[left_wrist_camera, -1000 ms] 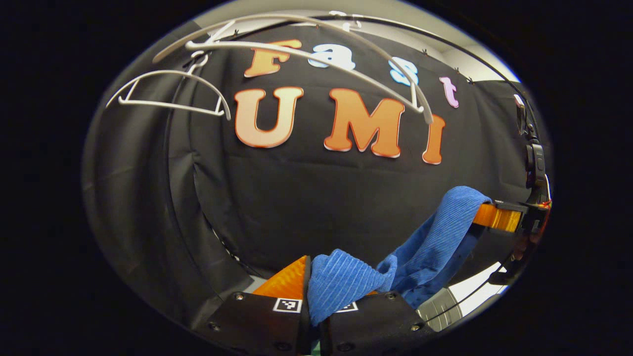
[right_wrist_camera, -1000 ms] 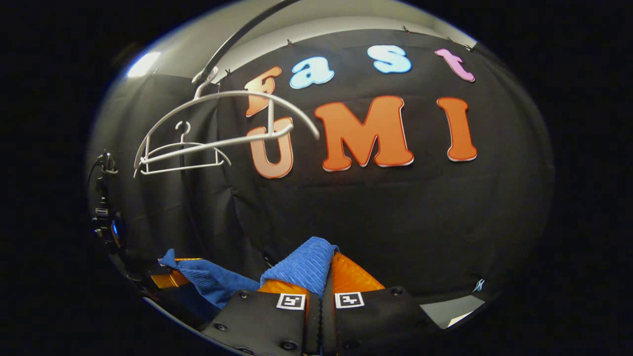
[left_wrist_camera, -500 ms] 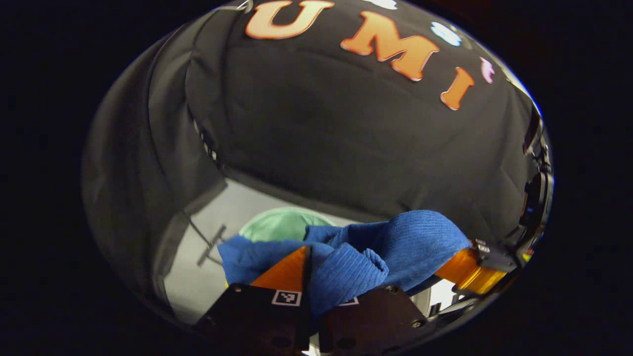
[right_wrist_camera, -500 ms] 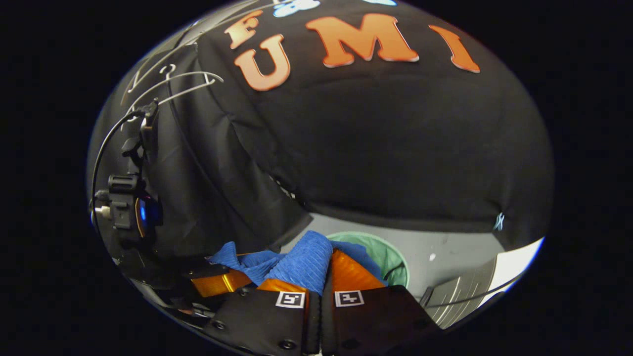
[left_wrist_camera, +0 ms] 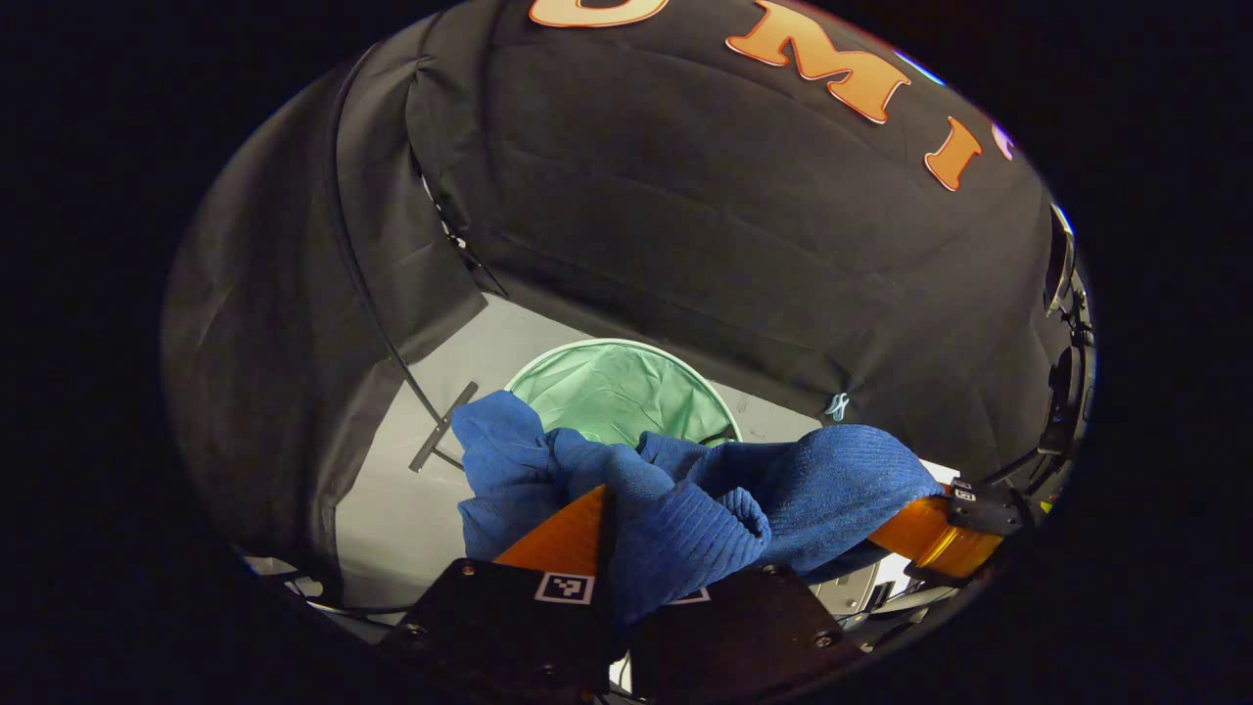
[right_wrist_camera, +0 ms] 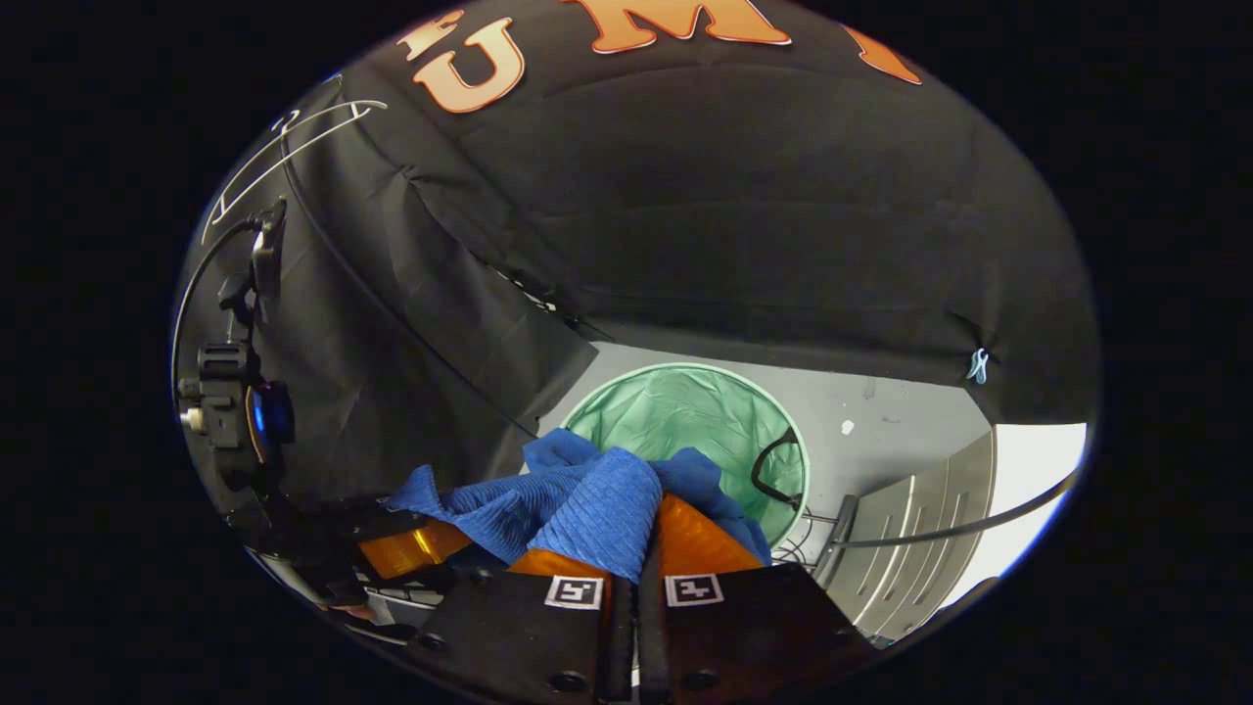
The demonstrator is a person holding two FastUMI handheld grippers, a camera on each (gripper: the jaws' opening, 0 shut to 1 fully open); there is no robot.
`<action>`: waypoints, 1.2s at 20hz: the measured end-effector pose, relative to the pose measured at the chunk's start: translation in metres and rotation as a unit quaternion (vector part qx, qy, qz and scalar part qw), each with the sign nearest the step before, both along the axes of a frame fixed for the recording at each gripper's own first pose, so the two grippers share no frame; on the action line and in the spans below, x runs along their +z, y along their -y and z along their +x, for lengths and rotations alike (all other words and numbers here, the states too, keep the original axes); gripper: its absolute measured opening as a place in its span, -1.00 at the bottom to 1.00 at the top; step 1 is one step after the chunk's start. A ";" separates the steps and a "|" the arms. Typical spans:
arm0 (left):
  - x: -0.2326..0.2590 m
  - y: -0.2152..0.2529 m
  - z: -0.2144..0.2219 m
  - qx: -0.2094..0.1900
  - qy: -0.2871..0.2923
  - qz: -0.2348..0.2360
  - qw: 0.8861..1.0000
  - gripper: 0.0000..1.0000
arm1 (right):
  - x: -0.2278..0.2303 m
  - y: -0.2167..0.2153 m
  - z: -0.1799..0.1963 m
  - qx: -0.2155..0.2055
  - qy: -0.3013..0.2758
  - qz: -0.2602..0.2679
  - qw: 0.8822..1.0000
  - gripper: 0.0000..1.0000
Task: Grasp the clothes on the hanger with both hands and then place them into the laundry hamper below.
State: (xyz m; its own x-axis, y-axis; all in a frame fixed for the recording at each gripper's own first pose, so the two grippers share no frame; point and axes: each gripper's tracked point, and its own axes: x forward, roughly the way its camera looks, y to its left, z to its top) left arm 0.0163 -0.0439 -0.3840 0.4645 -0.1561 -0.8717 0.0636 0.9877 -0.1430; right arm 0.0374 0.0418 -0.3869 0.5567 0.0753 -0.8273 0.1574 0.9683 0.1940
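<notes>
Carrying ribbed blue cloth garment point(left_wrist_camera: 685, 499): left gripper point(left_wrist_camera: 626, 558) and right gripper point(right_wrist_camera: 631, 548) both clamped on it. Round green mesh hamper point(right_wrist_camera: 685, 411) ahead, below jaws. Centre bundle over opening, lower, then release together.

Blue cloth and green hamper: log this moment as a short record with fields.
cloth: blue ribbed cloth, bunched, slung between the two grippers
left gripper: shut on the cloth
right gripper: shut on the cloth
hamper: green hamper, round, open at the top, on the pale floor below the cloth
cloth vs hamper: held above the rim, not yet inside
hangers: white hangers, bare, high on the left in the right gripper view
stage: cloth off the hanger, drop not yet made
</notes>
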 end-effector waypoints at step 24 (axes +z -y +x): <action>0.049 -0.028 -0.010 0.023 0.059 0.036 0.997 0.94 | 0.029 -0.012 -0.010 0.022 0.024 -0.025 0.999 0.97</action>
State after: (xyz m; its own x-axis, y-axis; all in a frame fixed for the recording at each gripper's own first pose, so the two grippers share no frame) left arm 0.0067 -0.0162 -0.3348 0.5696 -0.0710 -0.8188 0.0300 0.9974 -0.0656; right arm 0.0275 0.0539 -0.3580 0.5928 0.0596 -0.8031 0.1065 0.9827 0.1516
